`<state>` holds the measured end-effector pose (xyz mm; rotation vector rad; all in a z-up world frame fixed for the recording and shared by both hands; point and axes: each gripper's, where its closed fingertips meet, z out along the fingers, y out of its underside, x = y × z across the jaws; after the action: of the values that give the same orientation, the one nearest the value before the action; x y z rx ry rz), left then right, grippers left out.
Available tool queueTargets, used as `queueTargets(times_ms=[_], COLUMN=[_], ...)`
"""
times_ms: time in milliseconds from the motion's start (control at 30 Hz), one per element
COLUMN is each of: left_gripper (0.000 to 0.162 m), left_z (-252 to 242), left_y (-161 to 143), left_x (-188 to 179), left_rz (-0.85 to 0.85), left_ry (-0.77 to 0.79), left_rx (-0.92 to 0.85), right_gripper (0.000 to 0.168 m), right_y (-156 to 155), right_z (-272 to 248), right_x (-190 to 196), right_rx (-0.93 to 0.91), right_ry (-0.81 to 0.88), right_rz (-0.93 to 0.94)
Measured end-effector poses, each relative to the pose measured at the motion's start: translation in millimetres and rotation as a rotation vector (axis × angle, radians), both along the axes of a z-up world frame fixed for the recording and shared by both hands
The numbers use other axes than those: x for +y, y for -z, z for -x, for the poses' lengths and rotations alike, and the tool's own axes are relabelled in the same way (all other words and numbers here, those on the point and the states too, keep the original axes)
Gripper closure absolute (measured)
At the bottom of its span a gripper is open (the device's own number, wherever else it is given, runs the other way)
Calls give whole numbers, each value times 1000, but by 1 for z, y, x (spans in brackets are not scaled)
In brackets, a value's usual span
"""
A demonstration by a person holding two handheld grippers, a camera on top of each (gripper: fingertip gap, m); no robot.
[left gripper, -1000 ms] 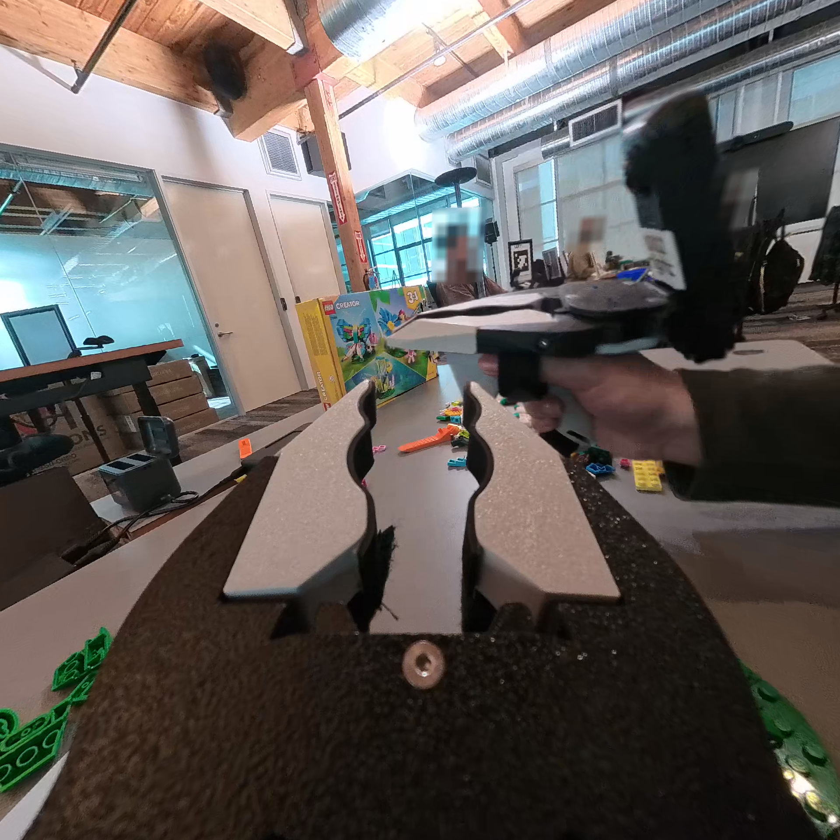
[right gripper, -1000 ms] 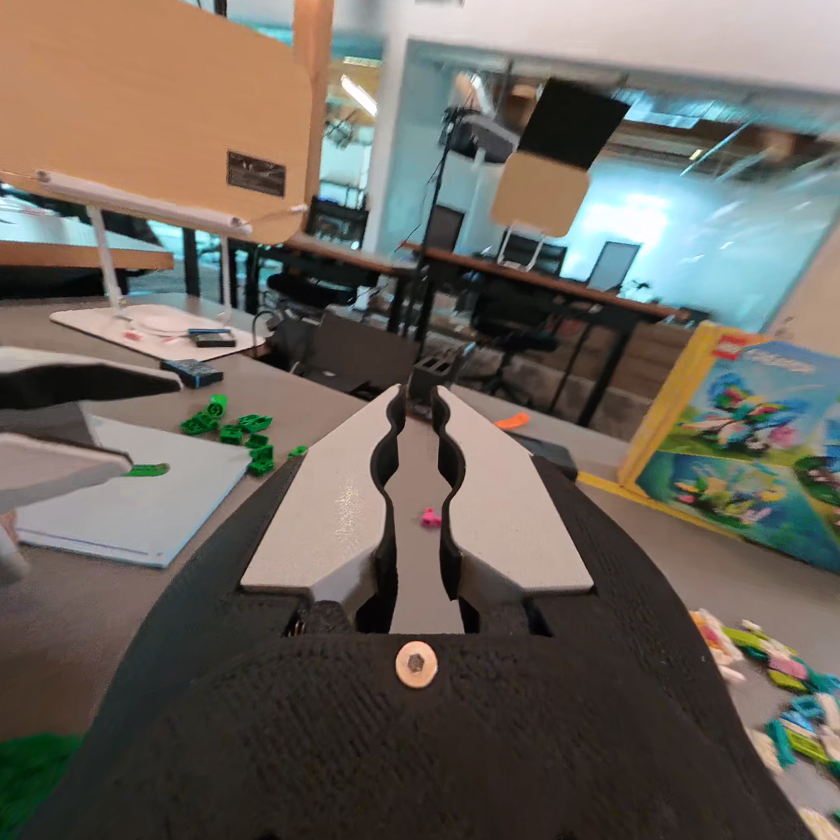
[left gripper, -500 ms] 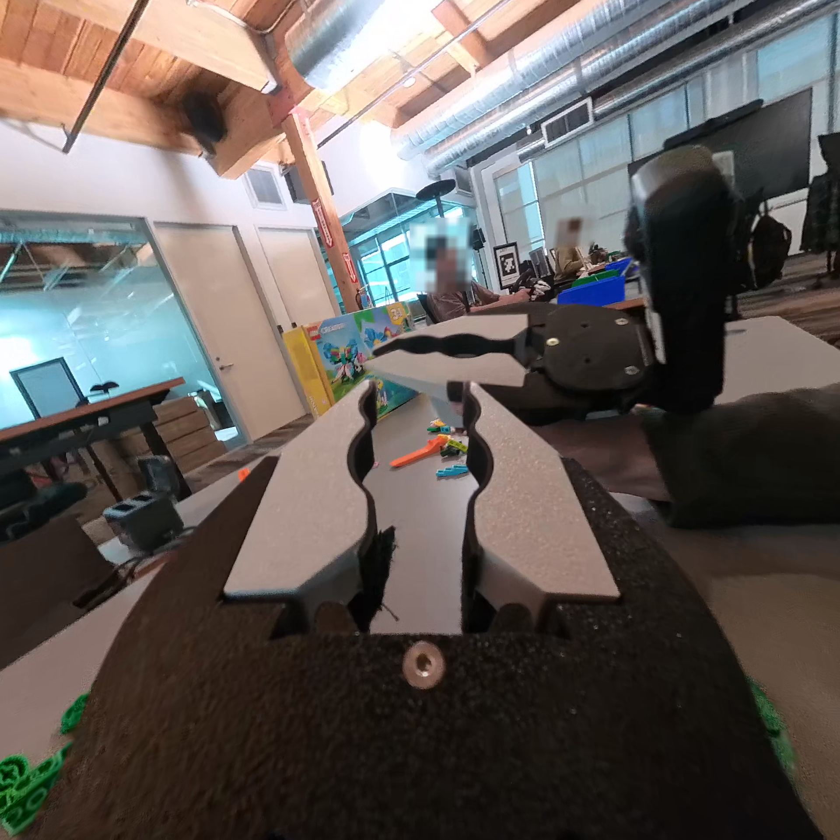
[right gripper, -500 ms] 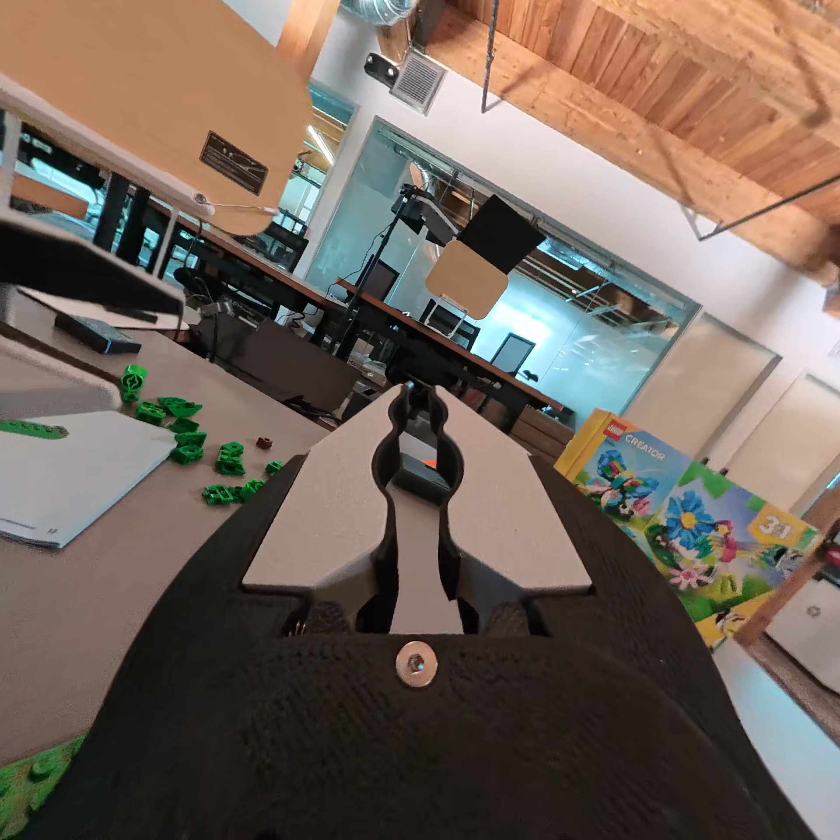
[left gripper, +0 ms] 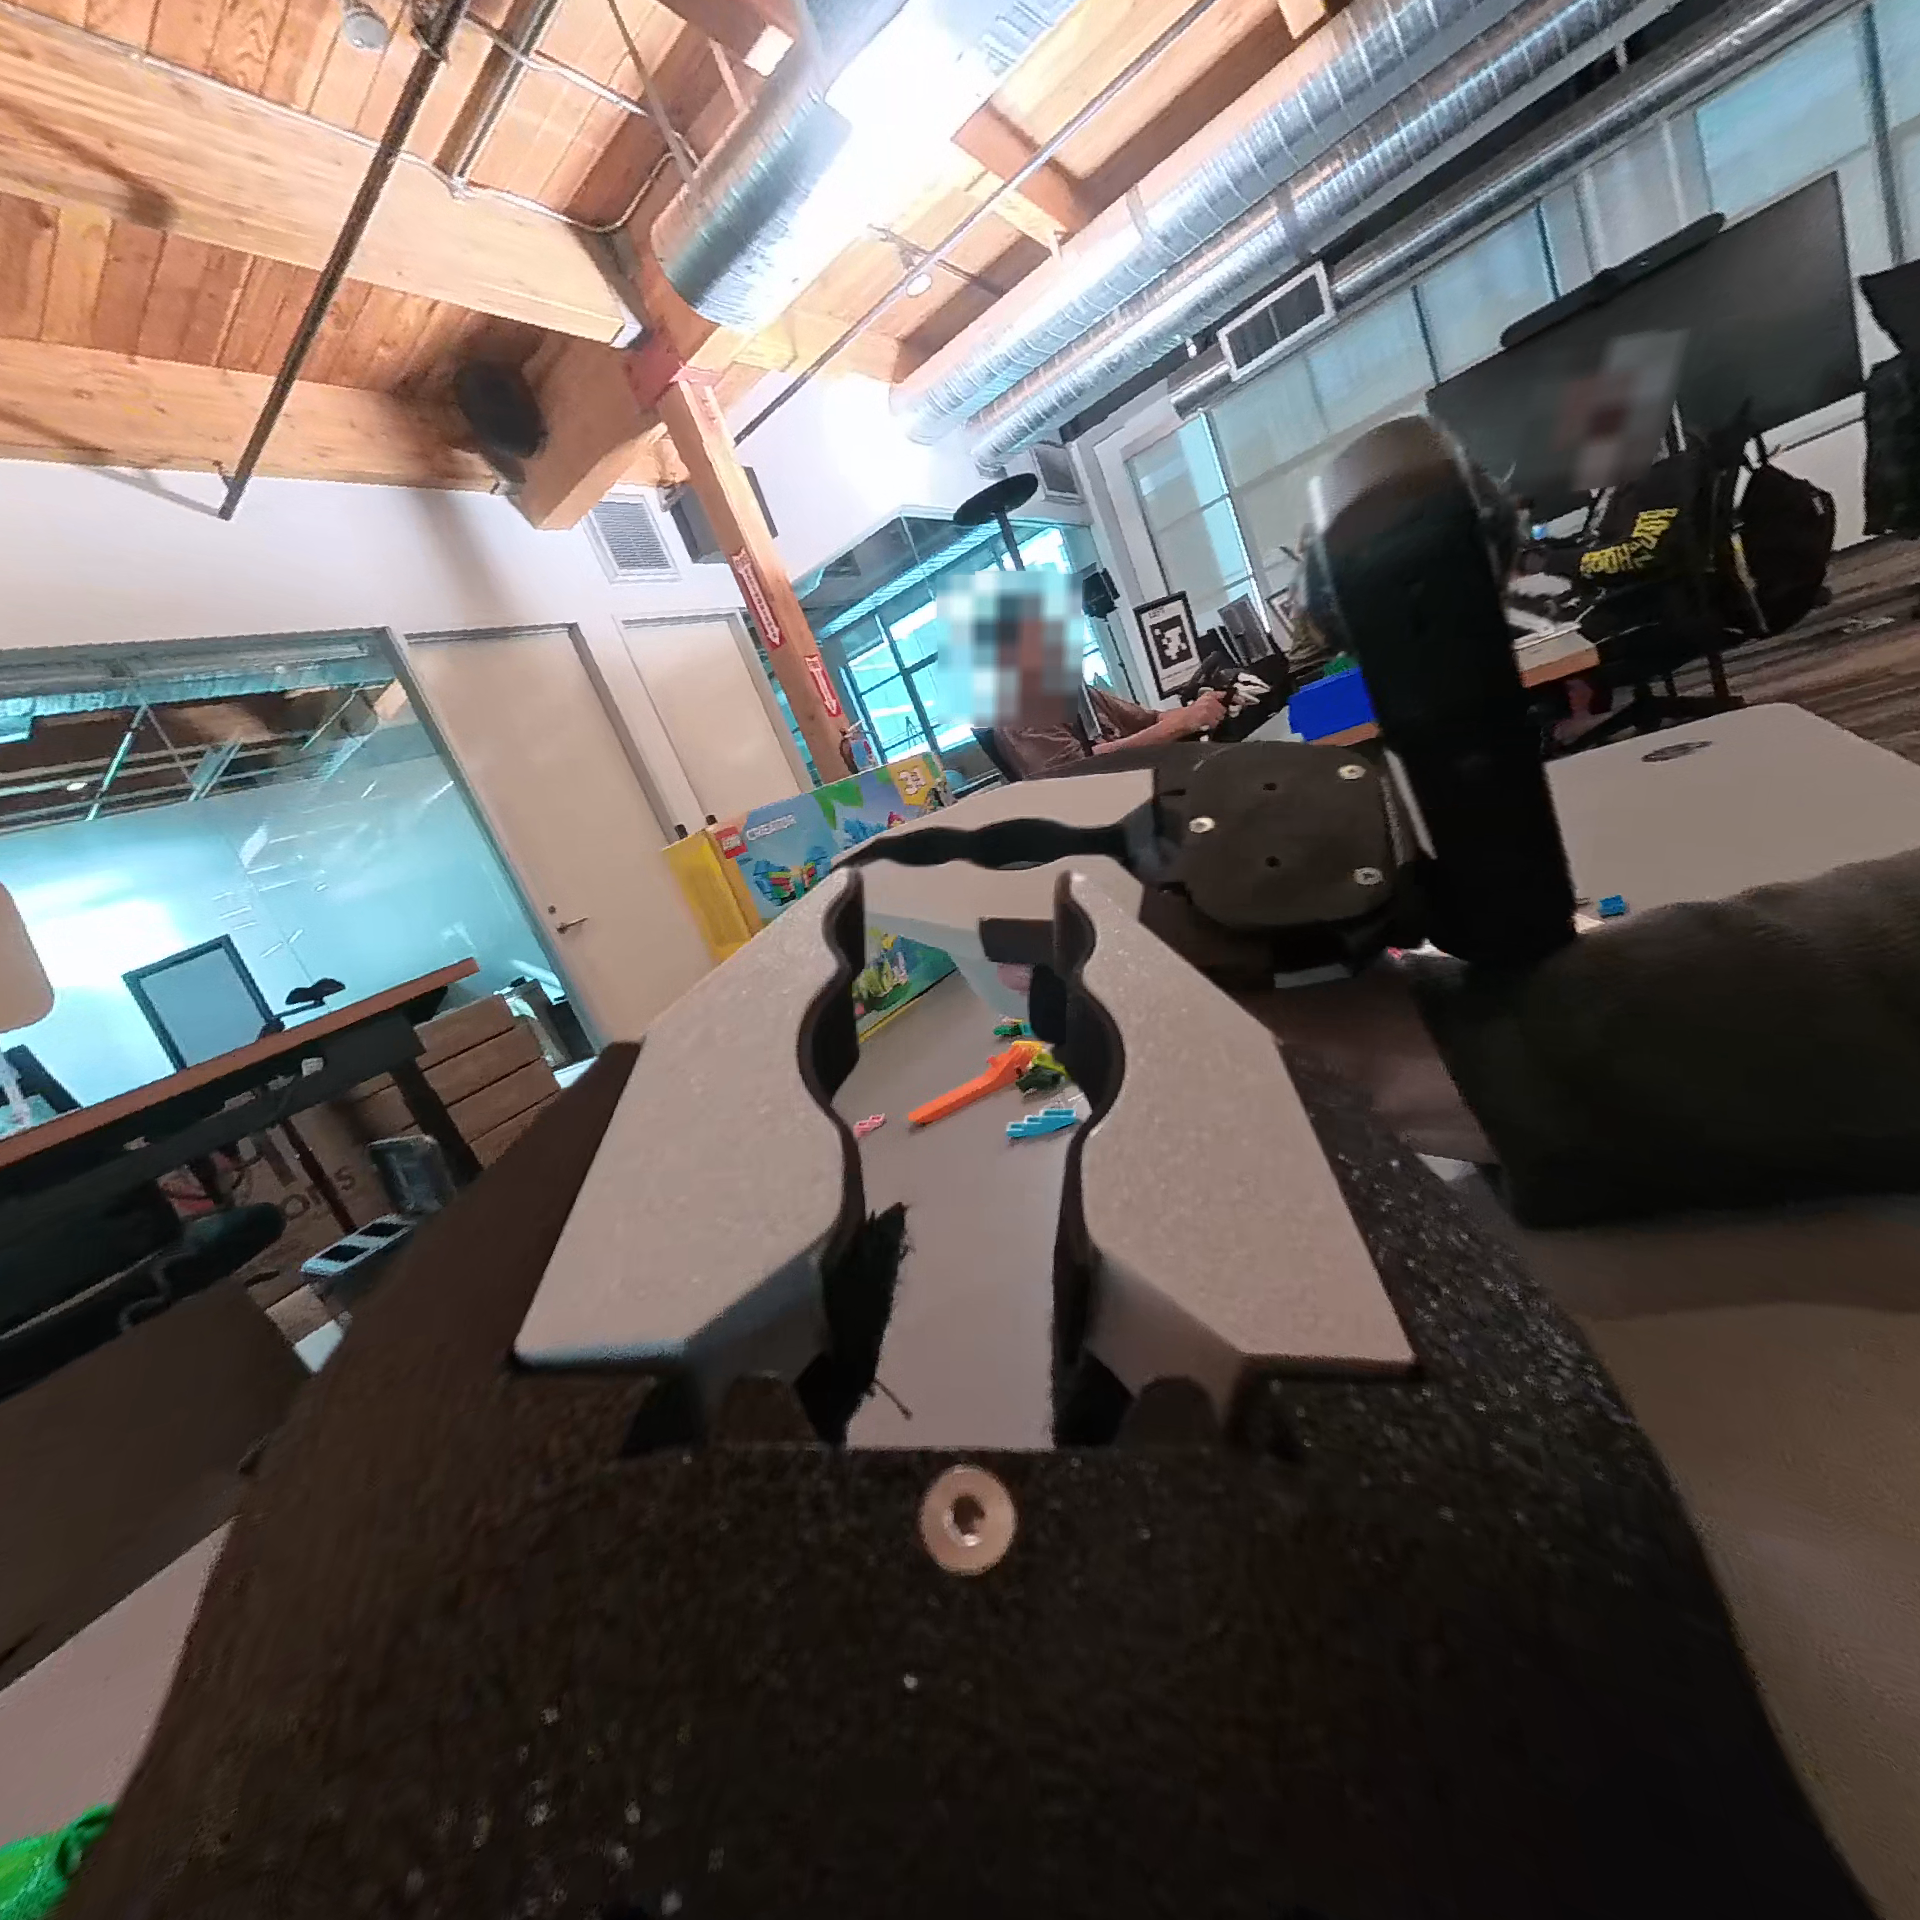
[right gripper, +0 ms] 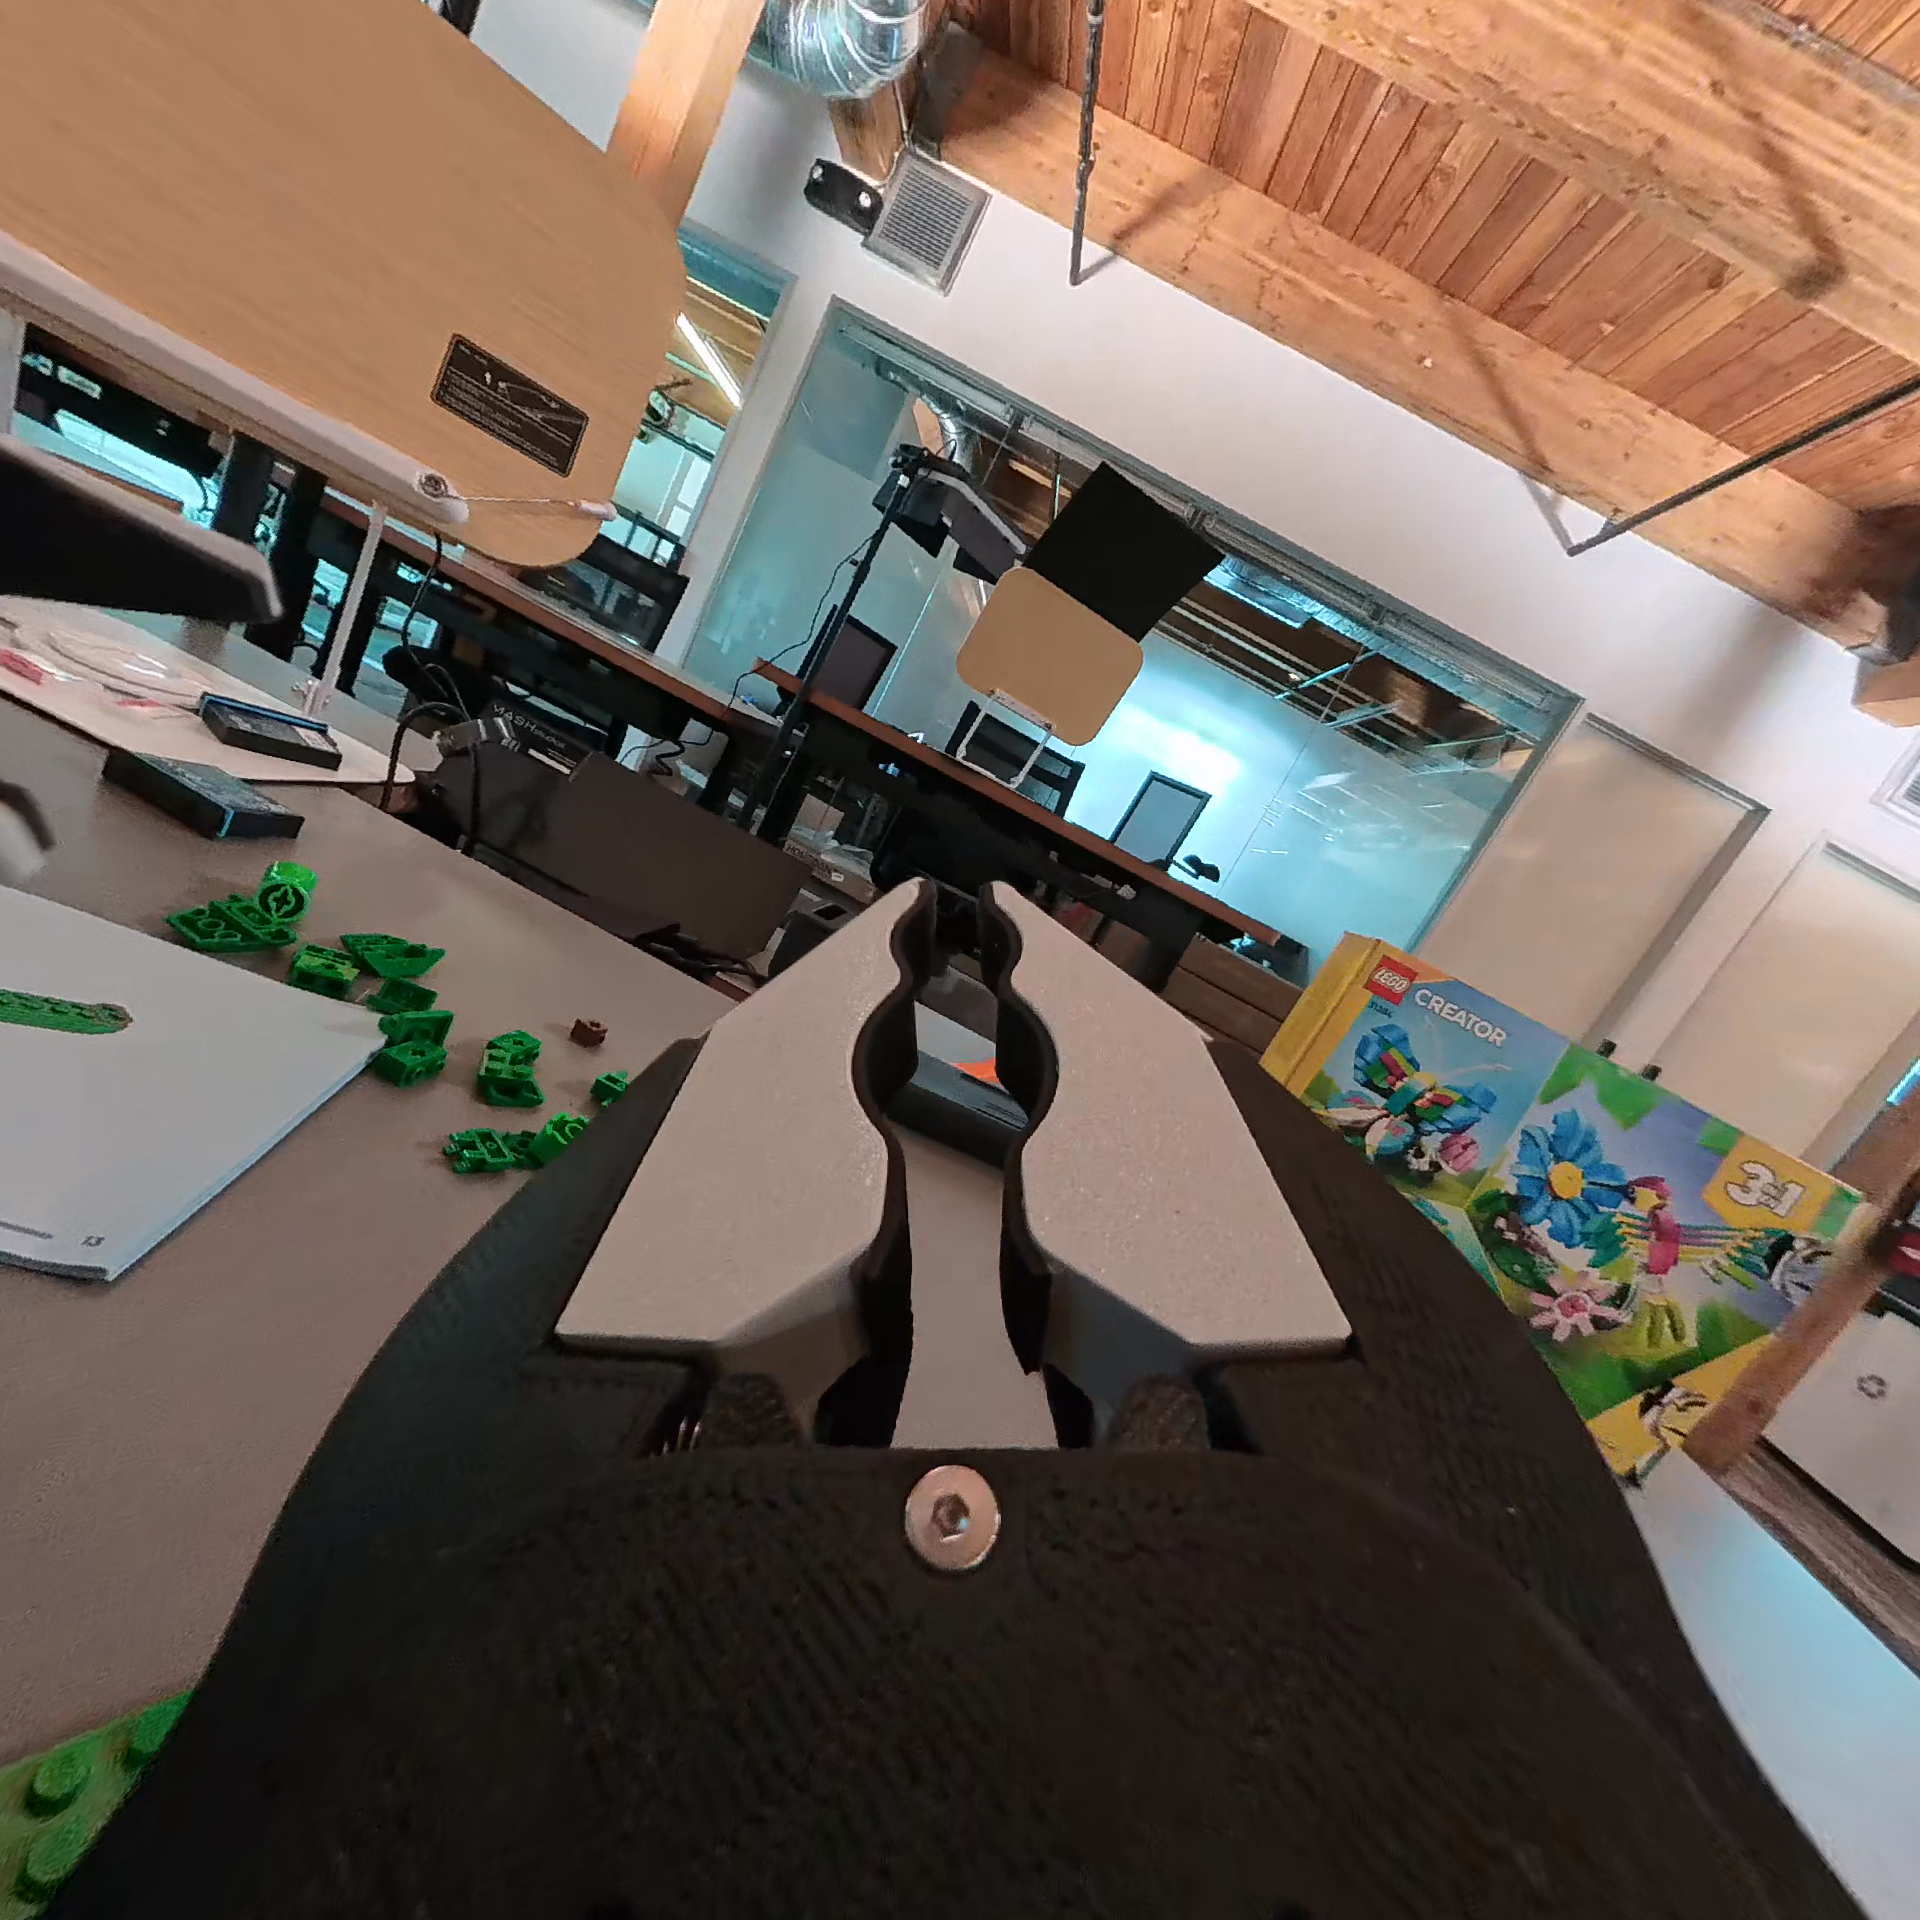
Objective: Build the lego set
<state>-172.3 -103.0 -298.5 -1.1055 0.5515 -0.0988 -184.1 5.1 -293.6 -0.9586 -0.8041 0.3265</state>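
**Both grippers lifted and empty, bricks lying out of sight below**

In the right wrist view, at the near left, the white open instruction booklet [right gripper: 156, 1091] is lying flat on the grey table [right gripper: 208, 1382], and just right of it the loose bright-green plastic bricks [right gripper: 416, 1039] are sitting scattered. In the middle, the right gripper [right gripper: 951, 914], with its grey wavy-edged fingers, is pointing up and away – its jaws are standing nearly together with a thin gap, gripping nothing. At the far right the yellow-edged cardboard set box [right gripper: 1558, 1174] is standing upright.

In the left wrist view, the left gripper [left gripper: 961, 904] is holding its jaws apart and empty. Past its tips, far on the table, an orange elongated plastic piece [left gripper: 961, 1096] and a small light-blue brick [left gripper: 1044, 1122] are lying among mixed pieces.

The risk, as I judge it: both cameras are aiming above the table, so any descent is likely starting half blind – a finger could be sweeping the green bricks off the booklet's edge, or the two grippers, sitting close together, could be knocking each other. A studded green plate [right gripper: 62, 1808] at the near left edge is also sitting under the right gripper and could get bumped.
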Motion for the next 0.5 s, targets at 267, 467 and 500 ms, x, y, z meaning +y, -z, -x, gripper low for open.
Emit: queueTargets(times_ms=[267,467,500], left_gripper=[138,137,137], left_z=[66,79,75], left_y=[-8,-2,-1], left_x=[20,29,29], left_rz=[-2,45,51], left_ry=[-205,-222,-212], left_rx=[-96,-159,-143], right_gripper=[162,163,162], right_y=[2,-1,-2], right_z=[-1,-11,-14], right_x=[2,6,6], right_rx=[16,53,57], right_ry=[-13,-5,0], right_rz=[16,37,37])
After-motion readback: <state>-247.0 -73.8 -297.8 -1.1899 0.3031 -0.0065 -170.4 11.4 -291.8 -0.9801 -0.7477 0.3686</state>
